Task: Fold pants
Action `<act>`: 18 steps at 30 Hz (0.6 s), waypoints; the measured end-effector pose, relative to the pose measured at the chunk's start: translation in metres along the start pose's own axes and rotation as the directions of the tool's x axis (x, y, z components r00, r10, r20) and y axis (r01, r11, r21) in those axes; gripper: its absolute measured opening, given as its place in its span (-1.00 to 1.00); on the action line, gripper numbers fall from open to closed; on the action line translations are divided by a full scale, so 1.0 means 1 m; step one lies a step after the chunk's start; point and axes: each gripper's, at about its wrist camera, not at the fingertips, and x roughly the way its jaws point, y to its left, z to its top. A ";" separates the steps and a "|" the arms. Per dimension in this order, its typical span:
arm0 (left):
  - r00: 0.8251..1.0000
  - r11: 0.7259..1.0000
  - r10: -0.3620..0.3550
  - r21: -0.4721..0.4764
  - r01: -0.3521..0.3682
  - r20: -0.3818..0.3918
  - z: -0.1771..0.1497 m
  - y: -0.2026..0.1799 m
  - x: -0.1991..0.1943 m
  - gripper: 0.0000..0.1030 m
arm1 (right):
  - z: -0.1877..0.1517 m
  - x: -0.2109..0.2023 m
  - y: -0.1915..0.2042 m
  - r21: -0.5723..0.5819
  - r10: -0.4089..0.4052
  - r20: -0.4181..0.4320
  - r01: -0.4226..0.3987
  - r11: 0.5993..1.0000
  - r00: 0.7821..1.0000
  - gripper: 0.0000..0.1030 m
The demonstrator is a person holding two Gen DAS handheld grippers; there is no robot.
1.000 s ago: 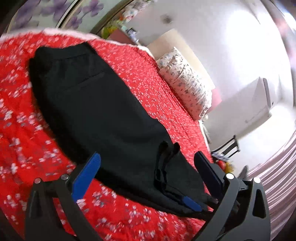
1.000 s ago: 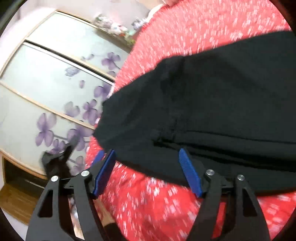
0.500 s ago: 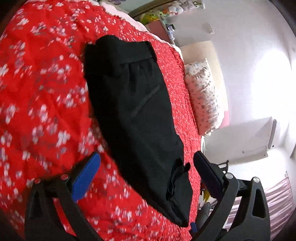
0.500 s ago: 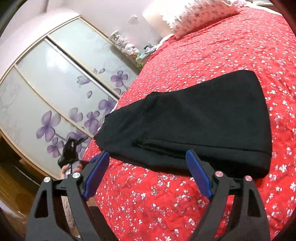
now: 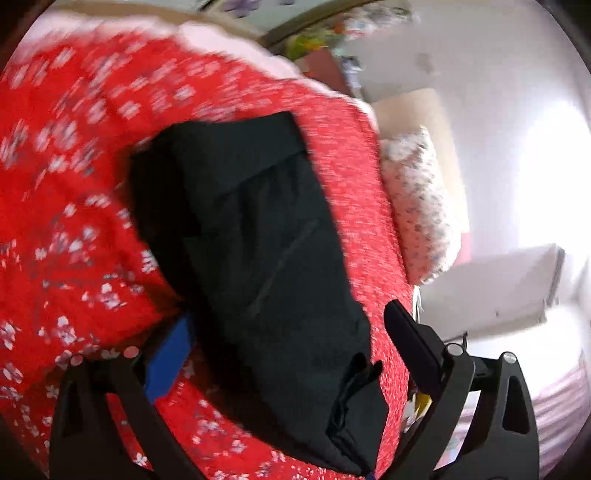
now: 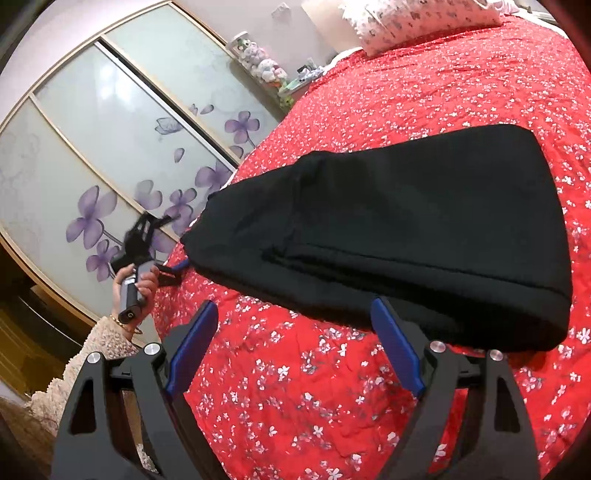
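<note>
Black pants lie folded lengthwise on a red flowered bedspread; in the blurred left wrist view the pants run from the waistband at the top down to the leg ends between my fingers. My left gripper is open and empty at the leg end of the pants; it also shows in the right wrist view, its blue fingertip at the pants' left end. My right gripper is open and empty, above the bedspread just in front of the pants' long edge.
A flowered pillow lies at the head of the bed. A sliding wardrobe with purple flower doors stands along the bed's left side. Soft toys sit on a shelf by the wall. A white cabinet stands beyond the bed.
Both grippers have let go of the pants and drawn back. The right gripper has pulled away and risen, so the whole garment shows. The left gripper has swung around near the leg end.
</note>
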 end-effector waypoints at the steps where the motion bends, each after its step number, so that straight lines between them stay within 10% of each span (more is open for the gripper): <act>1: 1.000 0.999 -0.016 0.031 0.016 0.006 -0.003 -0.006 -0.003 0.90 | 0.000 0.001 -0.001 -0.001 -0.001 -0.003 0.001 1.000 1.000 0.68; 10: 0.987 0.990 -0.139 -0.017 0.141 0.083 -0.006 0.014 -0.010 0.76 | -0.004 0.012 -0.002 -0.016 -0.028 -0.049 0.027 0.999 0.998 0.68; 13: 0.997 0.989 -0.049 0.145 0.040 0.063 -0.012 -0.008 -0.010 0.76 | -0.004 0.014 -0.005 -0.009 -0.029 -0.054 0.028 1.000 0.998 0.68; 18: 1.000 0.998 -0.021 0.058 0.020 0.018 -0.015 0.007 -0.008 0.76 | -0.005 0.015 -0.008 -0.002 -0.036 -0.066 0.036 0.999 0.997 0.68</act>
